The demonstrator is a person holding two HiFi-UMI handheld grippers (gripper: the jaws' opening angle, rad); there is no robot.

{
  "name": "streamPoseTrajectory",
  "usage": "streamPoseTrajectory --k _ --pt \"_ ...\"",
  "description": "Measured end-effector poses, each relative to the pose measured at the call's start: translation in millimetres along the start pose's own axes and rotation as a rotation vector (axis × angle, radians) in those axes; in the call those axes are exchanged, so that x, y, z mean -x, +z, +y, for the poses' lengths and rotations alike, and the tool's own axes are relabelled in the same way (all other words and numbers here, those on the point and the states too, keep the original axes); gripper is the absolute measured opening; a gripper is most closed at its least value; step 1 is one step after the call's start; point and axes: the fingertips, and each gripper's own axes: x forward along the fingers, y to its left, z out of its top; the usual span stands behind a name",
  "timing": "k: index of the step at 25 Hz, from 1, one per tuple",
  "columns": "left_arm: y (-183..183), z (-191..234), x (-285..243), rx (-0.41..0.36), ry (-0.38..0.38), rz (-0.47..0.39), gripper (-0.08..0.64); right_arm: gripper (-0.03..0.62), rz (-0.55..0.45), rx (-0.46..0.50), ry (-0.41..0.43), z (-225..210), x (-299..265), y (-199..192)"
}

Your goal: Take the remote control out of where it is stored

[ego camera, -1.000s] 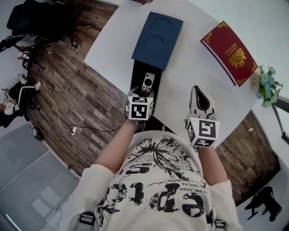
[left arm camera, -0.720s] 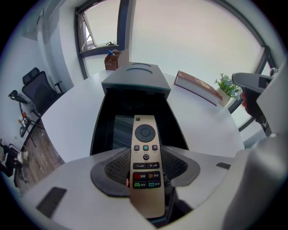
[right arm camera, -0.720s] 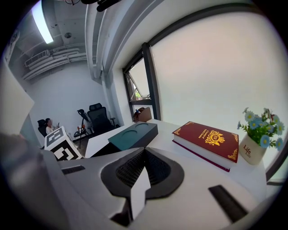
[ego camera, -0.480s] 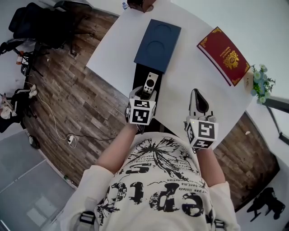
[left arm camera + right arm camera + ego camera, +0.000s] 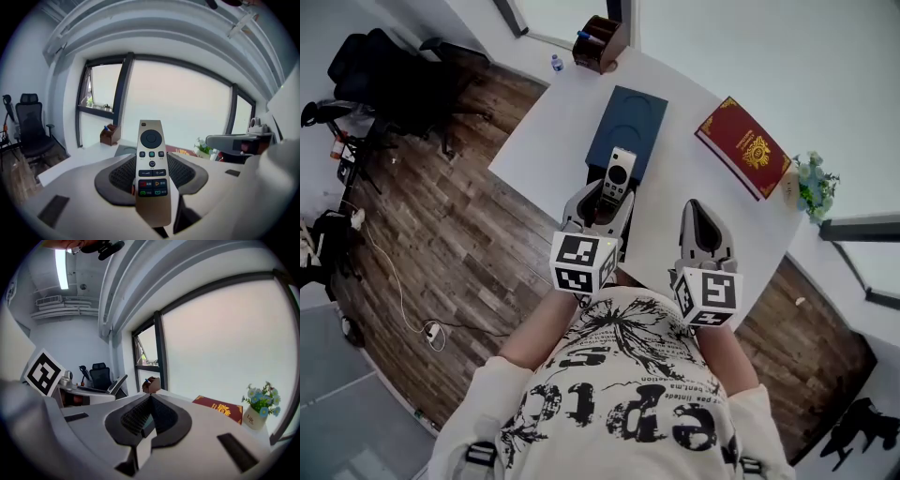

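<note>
Now remote (image 5: 151, 173) btwn L fingers (image 5: 117, 177)

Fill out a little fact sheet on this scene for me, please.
Left hand-held gripper: shut on the remote control
Right hand-held gripper: shut, nothing in it
Remote control: gold-coloured, buttons up, sticking out past the jaws
On the white table: blue box lid, red book, small flower pot
</note>
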Motion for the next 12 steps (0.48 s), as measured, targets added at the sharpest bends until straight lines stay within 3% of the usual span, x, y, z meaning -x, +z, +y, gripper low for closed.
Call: streamPoseTrajectory --k 8,12 --pt "95.2 5.0 64.9 -0.034 -0.007 -0.333 0.218 0.002 -0.128 0.05 -0.014 35.6 4.5 49.5" --pt "116.8 12.2 83.2 -0.096 0.005 -0.422 0.218 0.002 -0.149 0.058 -0.012 50.1 4.3 58.5"
